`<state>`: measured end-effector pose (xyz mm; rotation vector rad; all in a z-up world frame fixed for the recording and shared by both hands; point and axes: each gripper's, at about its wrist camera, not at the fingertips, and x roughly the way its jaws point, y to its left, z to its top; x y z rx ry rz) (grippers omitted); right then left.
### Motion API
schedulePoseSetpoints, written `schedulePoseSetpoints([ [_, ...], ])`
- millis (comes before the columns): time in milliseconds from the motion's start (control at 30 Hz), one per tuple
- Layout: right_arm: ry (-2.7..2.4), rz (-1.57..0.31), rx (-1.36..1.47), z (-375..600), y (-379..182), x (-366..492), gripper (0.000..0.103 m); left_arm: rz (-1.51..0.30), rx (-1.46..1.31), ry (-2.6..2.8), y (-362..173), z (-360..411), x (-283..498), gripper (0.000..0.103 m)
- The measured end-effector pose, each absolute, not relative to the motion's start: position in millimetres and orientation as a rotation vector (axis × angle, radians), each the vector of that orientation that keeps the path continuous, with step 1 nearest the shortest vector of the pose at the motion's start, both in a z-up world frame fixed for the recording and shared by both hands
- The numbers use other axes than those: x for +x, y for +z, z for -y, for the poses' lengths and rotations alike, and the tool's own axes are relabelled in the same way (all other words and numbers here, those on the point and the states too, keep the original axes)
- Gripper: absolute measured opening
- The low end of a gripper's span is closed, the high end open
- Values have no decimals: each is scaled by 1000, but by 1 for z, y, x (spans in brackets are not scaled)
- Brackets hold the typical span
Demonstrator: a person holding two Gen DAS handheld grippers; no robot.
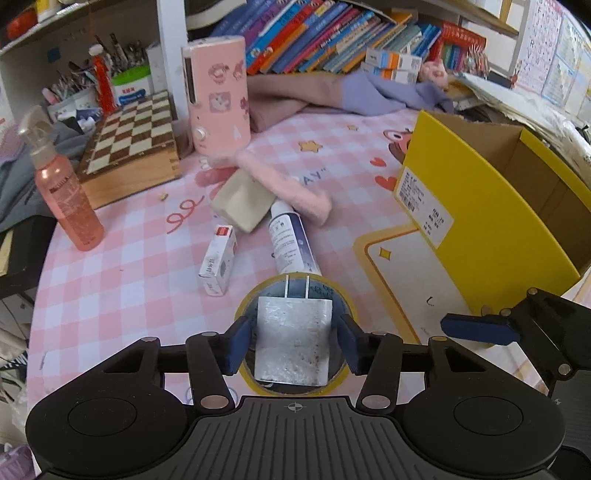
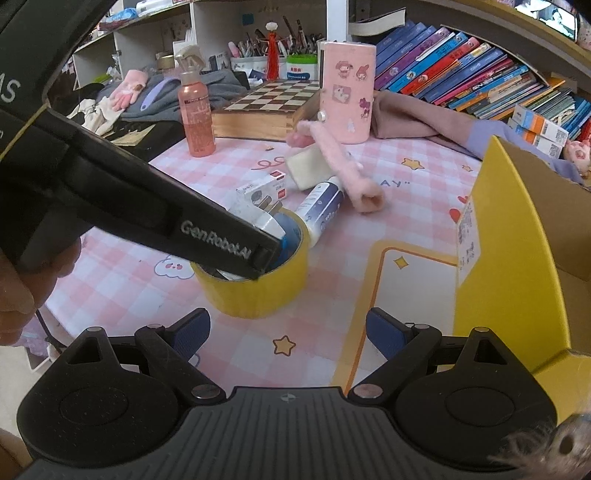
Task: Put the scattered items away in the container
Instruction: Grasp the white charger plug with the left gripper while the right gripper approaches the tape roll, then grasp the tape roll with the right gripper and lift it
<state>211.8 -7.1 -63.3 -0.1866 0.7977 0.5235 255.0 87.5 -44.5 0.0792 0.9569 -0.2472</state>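
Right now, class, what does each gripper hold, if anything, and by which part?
The left gripper has its fingers at the two flat sides of the white charger plug, prongs pointing forward, above the yellow tape roll. The right gripper holds nothing.

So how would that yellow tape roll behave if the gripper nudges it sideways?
The tape roll lies flat on its side face, so it would probably slide rather than roll. It looks stiff and light. The charger sits inside its core, so it would likely be dragged along.

Child's study desk, bookshelf (image 1: 332,33), chessboard (image 1: 133,133)
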Motion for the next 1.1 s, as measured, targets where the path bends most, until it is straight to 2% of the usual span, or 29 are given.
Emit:
schedulePoseSetpoints([
  [67,531,-803,-188,5,-65,215,93,-969,78,-251,-48,-88,258,49],
  [100,533,-805,-189,4,-66,217,93,-973,75,-248,-49,-89,259,44],
  [133,536,-807,-191,3,-67,218,93,-973,64,-245,-50,-90,259,43],
  [533,593,-807,-230,-24,-73,239,93,-850,-152,-115,-4,-141,231,43],
  [800,628,-837,-299,-47,-83,254,92,-837,-227,60,-6,-183,213,43],
  [1100,635,-850,-354,-59,-90,266,93,-862,-258,73,-15,-186,209,43],
])
